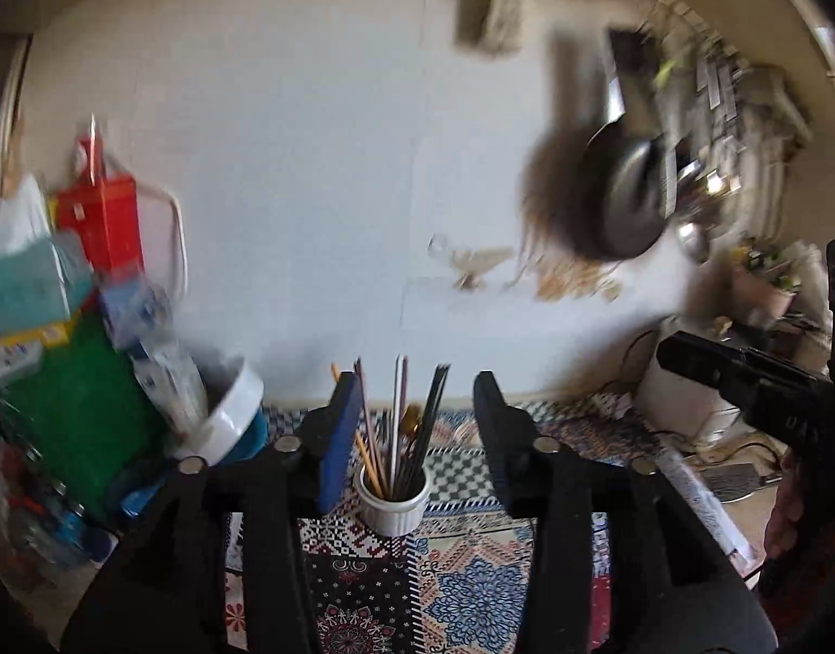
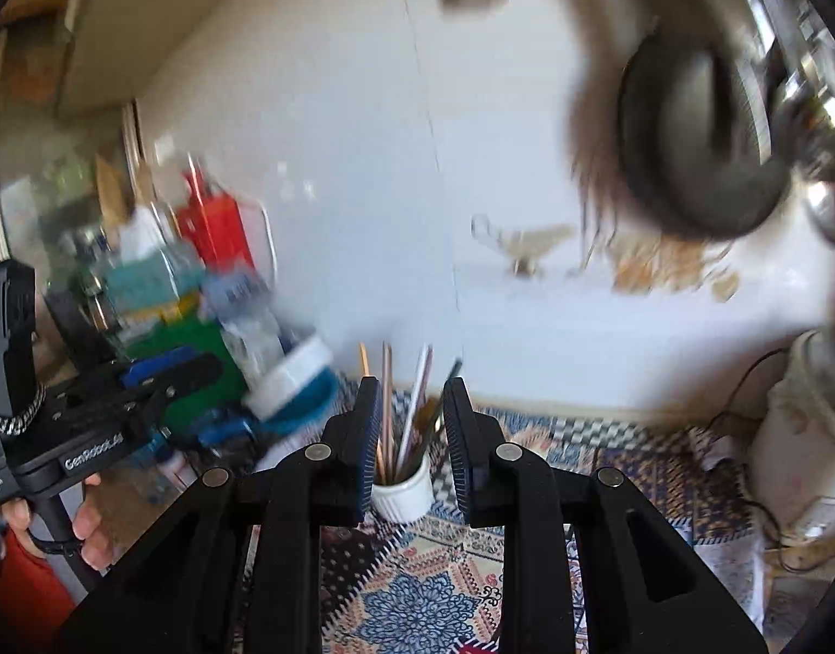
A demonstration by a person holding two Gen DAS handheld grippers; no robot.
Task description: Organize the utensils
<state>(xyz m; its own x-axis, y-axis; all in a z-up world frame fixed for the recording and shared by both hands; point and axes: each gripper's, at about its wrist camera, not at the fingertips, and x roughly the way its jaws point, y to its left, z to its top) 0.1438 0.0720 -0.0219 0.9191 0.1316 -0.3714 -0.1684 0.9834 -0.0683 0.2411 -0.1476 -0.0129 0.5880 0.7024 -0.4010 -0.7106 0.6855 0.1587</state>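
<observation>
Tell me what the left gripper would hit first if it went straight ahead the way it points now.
Probably the white cup of chopsticks: it sits centred between the left gripper's open, empty fingers. Depth is unclear, so it may pass above the rim and meet the sticks.

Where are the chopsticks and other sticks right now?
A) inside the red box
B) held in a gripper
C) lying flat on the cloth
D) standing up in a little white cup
D: the sticks stand upright in the little white cup on the patterned cloth, and both grippers have nothing between their fingers.
</observation>
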